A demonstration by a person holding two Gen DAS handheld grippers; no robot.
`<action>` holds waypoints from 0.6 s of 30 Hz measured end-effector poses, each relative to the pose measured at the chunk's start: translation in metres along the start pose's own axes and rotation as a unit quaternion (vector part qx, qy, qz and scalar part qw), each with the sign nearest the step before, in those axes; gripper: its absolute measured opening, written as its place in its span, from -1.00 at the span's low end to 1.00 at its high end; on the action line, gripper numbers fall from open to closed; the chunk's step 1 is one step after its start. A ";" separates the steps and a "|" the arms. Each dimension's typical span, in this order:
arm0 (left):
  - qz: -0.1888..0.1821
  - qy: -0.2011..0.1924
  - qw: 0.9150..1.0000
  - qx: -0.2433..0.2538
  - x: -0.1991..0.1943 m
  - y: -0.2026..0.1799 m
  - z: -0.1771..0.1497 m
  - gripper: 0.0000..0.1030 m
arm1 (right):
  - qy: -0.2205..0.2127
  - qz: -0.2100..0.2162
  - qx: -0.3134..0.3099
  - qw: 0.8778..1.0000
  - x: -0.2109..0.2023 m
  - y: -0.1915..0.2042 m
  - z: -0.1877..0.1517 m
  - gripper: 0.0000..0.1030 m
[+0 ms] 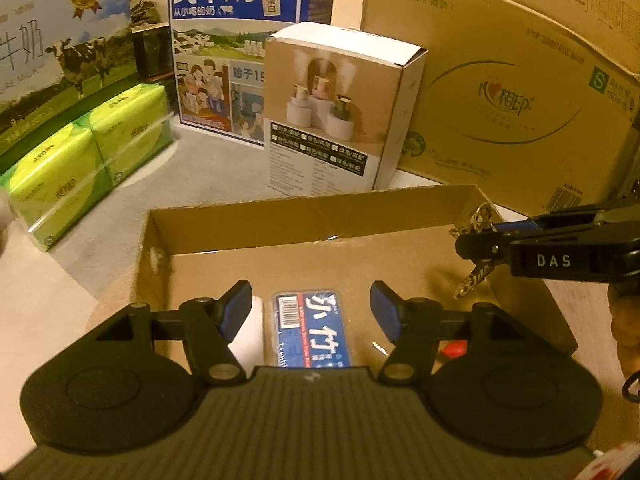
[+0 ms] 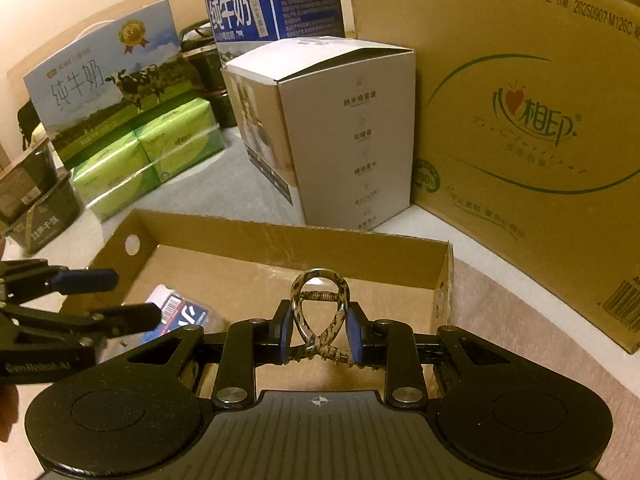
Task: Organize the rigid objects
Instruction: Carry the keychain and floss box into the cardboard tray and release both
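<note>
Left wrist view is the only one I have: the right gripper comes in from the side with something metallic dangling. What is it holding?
Observer: A mottled hair claw clip, pinched between the right gripper pads, loop end pointing away from the camera.
Operator: Is it over the shallow cardboard box?
Observer: Yes, the clip hangs above the box's floor, near its right wall.
Operator: Does the left gripper hold the blue packet?
Observer: No. From the right wrist, the left gripper fingers stand apart above the blue-labelled packet, which lies on the box floor.
</note>
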State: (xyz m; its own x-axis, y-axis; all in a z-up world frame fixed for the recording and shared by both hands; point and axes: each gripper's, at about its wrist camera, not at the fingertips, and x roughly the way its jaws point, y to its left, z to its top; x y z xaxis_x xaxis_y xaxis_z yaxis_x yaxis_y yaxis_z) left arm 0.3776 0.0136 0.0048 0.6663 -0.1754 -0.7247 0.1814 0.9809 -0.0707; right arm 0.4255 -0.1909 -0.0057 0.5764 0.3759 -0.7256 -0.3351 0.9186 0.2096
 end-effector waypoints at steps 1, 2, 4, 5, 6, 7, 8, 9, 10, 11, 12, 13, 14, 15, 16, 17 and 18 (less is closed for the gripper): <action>0.002 0.000 1.000 -0.001 -0.002 0.001 -0.001 0.21 | 0.000 0.000 0.001 1.000 -0.001 0.000 0.000 -0.45; 0.003 0.000 1.000 -0.002 -0.003 0.002 -0.001 0.21 | 0.001 0.001 0.002 1.000 -0.001 -0.001 0.000 -0.45; 0.005 0.001 1.000 -0.002 -0.006 0.004 -0.003 0.21 | 0.002 0.004 0.005 1.000 -0.001 0.000 0.000 -0.45; 0.006 0.001 1.000 -0.001 -0.007 0.004 -0.003 0.21 | 0.002 0.004 0.005 1.000 -0.002 0.001 0.000 -0.45; 0.007 0.002 1.000 -0.001 -0.007 0.004 -0.003 0.21 | 0.002 0.004 0.004 1.000 -0.002 0.002 0.001 -0.45; 0.007 0.003 1.000 0.000 -0.008 0.004 -0.003 0.21 | 0.002 0.005 0.003 1.000 -0.002 0.003 0.001 -0.45; 0.008 0.003 1.000 0.000 -0.008 0.004 -0.003 0.21 | 0.002 0.005 0.003 1.000 -0.003 0.003 0.001 -0.45; 0.009 0.003 1.000 0.000 -0.008 0.004 -0.004 0.21 | 0.002 0.005 0.002 1.000 -0.003 0.004 0.002 -0.45; 0.008 0.003 1.000 0.001 -0.009 0.003 -0.004 0.21 | 0.002 0.006 0.002 1.000 -0.003 0.005 0.002 -0.45; 0.008 0.002 1.000 0.001 -0.009 0.003 -0.005 0.21 | 0.001 0.006 0.002 1.000 -0.003 0.005 0.002 -0.45; 0.008 0.002 1.000 0.000 -0.010 0.003 -0.005 0.21 | 0.001 0.006 0.002 1.000 -0.003 0.006 0.002 -0.45; 0.008 0.001 1.000 0.000 -0.010 0.003 -0.005 0.21 | 0.000 0.006 0.002 1.000 -0.003 0.006 0.002 -0.45; 0.009 0.001 1.000 0.001 -0.010 0.003 -0.004 0.21 | -0.001 0.005 0.004 1.000 -0.003 0.006 0.002 -0.45; 0.009 0.000 1.000 0.000 -0.011 0.003 -0.005 0.21 | -0.002 0.005 0.007 1.000 -0.003 0.005 0.002 -0.45; 0.010 0.000 1.000 0.000 -0.011 0.003 -0.005 0.21 | -0.006 0.004 0.013 1.000 -0.004 0.004 0.002 -0.45; 0.011 0.000 1.000 0.001 -0.011 0.004 -0.005 0.21 | -0.012 0.007 0.017 1.000 -0.004 0.003 0.003 -0.45; 0.013 0.000 1.000 0.001 -0.011 0.004 -0.005 0.21 | -0.018 0.012 0.020 1.000 -0.004 0.001 0.003 -0.42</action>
State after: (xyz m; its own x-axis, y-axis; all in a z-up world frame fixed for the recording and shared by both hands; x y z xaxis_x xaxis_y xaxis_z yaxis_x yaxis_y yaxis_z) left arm 0.3675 0.0200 0.0092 0.6704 -0.1499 -0.7267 0.1658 0.9849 -0.0503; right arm 0.4247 -0.1909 -0.0009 0.5946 0.4021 -0.6962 -0.3201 0.9127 0.2538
